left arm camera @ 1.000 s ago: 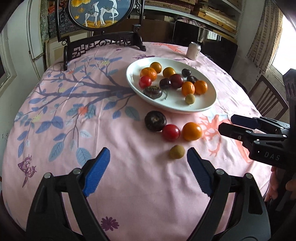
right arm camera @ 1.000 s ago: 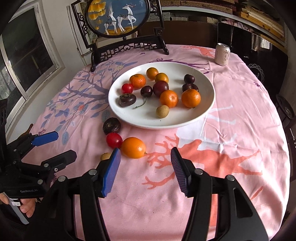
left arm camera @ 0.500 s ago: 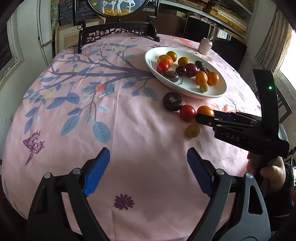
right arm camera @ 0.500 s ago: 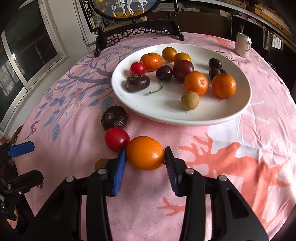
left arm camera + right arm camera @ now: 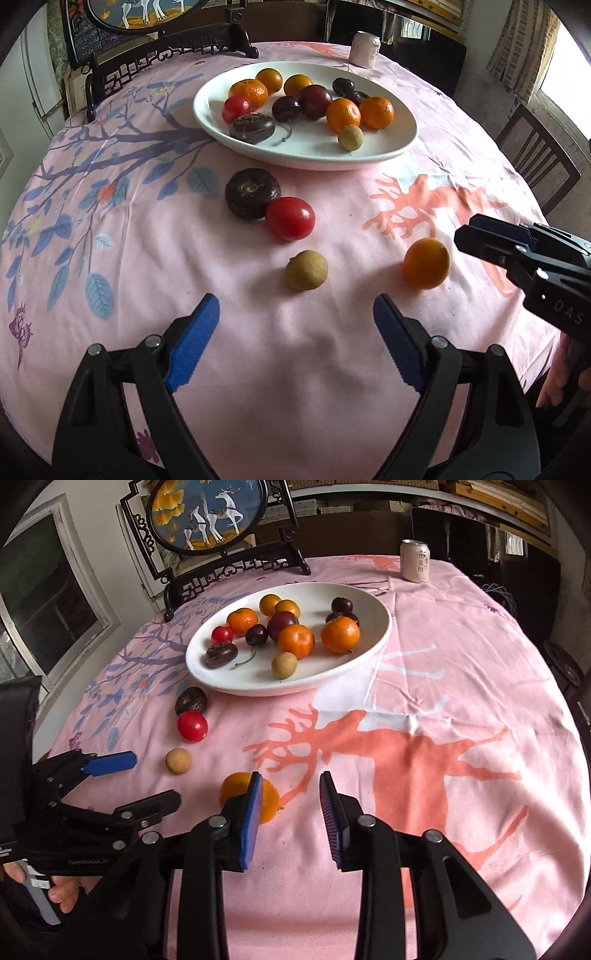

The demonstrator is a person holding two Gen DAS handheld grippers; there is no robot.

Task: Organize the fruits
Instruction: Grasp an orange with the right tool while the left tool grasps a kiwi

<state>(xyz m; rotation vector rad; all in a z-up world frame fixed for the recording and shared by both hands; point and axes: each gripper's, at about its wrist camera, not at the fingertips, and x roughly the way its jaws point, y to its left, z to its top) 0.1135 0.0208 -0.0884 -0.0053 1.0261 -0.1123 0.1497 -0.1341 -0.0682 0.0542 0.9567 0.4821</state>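
A loose orange (image 5: pixel 232 792) lies on the pink tablecloth, partly hidden behind the left finger of my right gripper (image 5: pixel 291 788). It is outside the jaws, which are closing with only cloth in the narrow gap. In the left wrist view the orange (image 5: pixel 426 263) sits just left of the right gripper (image 5: pixel 467 232). My left gripper (image 5: pixel 295 314) is open, with a small tan longan (image 5: pixel 306 275) just beyond its tips. A red tomato (image 5: pixel 290 218) and a dark round fruit (image 5: pixel 252 192) touch each other farther on. The white plate (image 5: pixel 399 147) holds several fruits.
A drink can (image 5: pixel 415 560) stands behind the plate, and a framed deer screen (image 5: pixel 207 513) at the table's far edge. A chair (image 5: pixel 535 162) is at the right side. My left gripper (image 5: pixel 157 779) and a hand (image 5: pixel 62 890) are at lower left.
The orange was between the right jaws half a second ago; now it lies apart from the tomato, nearer the front edge and outside the narrowed jaws. The left gripper moved closer to the longan.
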